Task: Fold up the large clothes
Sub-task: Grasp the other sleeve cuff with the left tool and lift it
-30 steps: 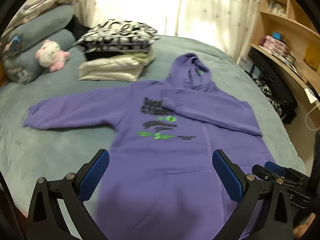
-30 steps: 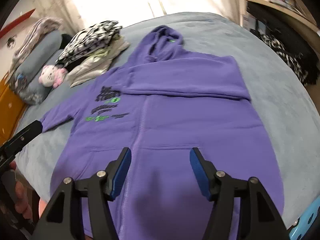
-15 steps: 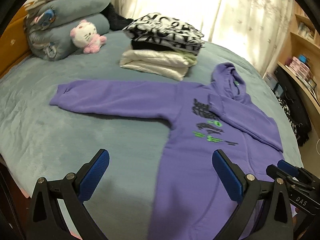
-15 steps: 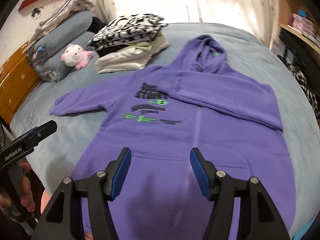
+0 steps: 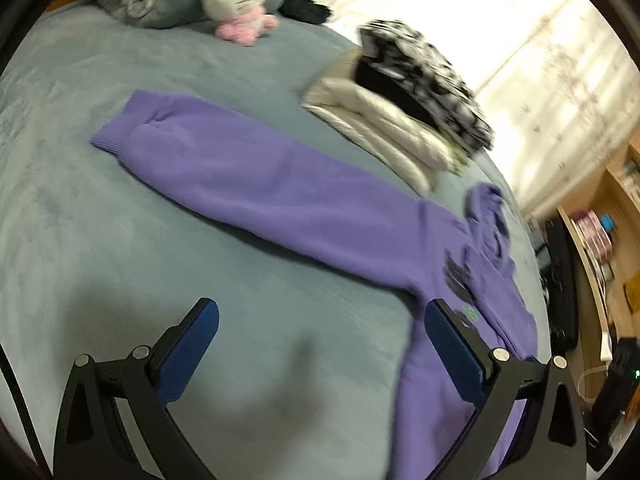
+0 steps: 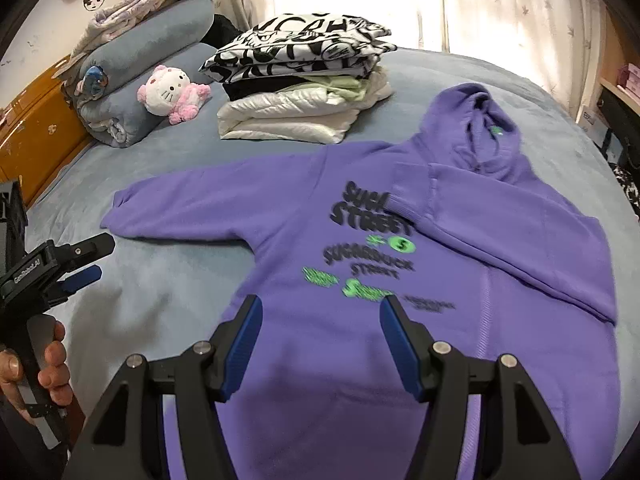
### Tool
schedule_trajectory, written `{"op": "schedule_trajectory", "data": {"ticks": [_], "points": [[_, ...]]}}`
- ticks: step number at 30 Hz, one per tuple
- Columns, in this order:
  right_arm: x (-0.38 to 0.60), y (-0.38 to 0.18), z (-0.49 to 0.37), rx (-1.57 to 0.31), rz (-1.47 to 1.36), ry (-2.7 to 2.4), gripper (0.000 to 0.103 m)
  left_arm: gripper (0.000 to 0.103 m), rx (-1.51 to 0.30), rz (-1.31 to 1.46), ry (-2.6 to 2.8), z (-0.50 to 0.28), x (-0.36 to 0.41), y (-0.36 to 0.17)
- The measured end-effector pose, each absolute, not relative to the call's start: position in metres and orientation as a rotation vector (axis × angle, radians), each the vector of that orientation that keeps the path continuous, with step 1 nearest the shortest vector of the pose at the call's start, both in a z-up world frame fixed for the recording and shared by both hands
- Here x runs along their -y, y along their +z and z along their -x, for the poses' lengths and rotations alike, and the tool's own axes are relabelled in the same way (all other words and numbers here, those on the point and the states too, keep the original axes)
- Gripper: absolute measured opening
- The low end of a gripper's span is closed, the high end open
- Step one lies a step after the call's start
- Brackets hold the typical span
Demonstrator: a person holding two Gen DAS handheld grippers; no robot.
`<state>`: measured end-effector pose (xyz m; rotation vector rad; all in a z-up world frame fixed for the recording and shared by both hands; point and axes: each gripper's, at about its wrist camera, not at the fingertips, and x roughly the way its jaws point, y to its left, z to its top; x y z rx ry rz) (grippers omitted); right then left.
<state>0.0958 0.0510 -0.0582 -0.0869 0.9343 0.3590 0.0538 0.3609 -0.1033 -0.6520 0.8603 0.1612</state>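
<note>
On the bed (image 6: 168,280), purple hoodie (image 6: 360,360) lies soft, floppy; my left gripper (image 5: 320,344) and right gripper (image 6: 320,336) gape empty; I'd grab the outstretched sleeve cuff (image 5: 116,136).

You're in a home bedroom: a bed (image 6: 168,292) under a grey-blue plush cover, rolled blankets (image 6: 140,68) and a soft toy cat (image 6: 172,92) at its far left, sheer curtains (image 6: 512,4) glowing beyond, and wooden shelves (image 5: 592,248) at right.
</note>
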Motion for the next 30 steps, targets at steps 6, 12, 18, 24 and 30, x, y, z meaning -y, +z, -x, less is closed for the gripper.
{"op": "schedule_trajectory", "data": {"ticks": [6, 12, 18, 24, 30], "points": [[-0.083, -0.075, -0.12, -0.962, 0.115, 0.385, 0.061, 0.101, -0.864, 0.755, 0.234, -0.076, -0.42, -0.136], [-0.102, -0.085, -0.135, -0.987, 0.142, 0.395, 0.061, 0.095, -0.839, 0.84, 0.282, -0.095, -0.471, -0.155], [-0.105, -0.092, -0.141, -0.998, 0.139, 0.393, 0.061, 0.022, -0.803, 0.86, 0.414, -0.11, -0.519, -0.161], [-0.096, -0.099, -0.141, -1.027, 0.092, 0.397, 0.061, 0.008, -0.765, 0.831, 0.425, -0.113, -0.511, -0.143], [-0.073, -0.091, -0.132, -1.011, 0.038, 0.406, 0.061, 0.008, -0.674, 0.654, 0.303, -0.128, -0.44, -0.059]]}}
